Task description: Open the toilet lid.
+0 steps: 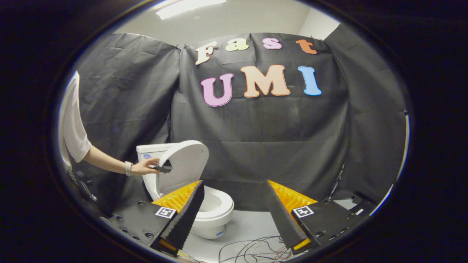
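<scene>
**Gripper view: lid raised, my jaws empty**

My gripper (pixel 234 208) has its fingers wide apart, holding nothing. Left of center in the frame, beyond my left finger, stands the toilet (pixel 214 212), its lid (pixel 188 160) tilted up. A person's hand (pixel 144 167) touches the lid's edge. Cables (pixel 252 248) lie on the floor at lower center.

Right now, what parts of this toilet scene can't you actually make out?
- Toilet bowl, gripper view: its near side is hidden behind one finger of the open gripper.
- Tank: mostly covered by the raised lid.
- Dark thing at the person's hand: too small to identify.
- Floor cables: ends cut off.
</scene>
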Tool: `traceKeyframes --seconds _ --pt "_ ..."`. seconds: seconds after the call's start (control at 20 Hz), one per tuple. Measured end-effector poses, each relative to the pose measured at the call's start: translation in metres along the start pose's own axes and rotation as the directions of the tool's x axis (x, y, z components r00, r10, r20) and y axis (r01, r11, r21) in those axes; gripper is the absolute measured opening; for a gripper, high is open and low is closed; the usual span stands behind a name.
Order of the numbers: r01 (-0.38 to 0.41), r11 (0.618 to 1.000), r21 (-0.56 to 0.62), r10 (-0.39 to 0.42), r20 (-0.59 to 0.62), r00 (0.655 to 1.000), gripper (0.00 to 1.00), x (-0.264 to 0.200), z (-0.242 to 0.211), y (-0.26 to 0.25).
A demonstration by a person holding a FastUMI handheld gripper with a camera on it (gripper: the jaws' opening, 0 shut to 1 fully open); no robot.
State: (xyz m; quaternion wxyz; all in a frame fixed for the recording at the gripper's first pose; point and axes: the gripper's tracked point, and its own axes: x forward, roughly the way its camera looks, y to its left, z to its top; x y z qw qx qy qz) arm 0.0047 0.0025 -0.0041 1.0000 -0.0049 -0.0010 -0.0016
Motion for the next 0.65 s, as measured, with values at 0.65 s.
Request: traceKeyframes --seconds 0.65 --pt "-0.001 1.0 0.0 0.001 0.0 1.0 1.0 -0.0013 0.0006 -0.0007"
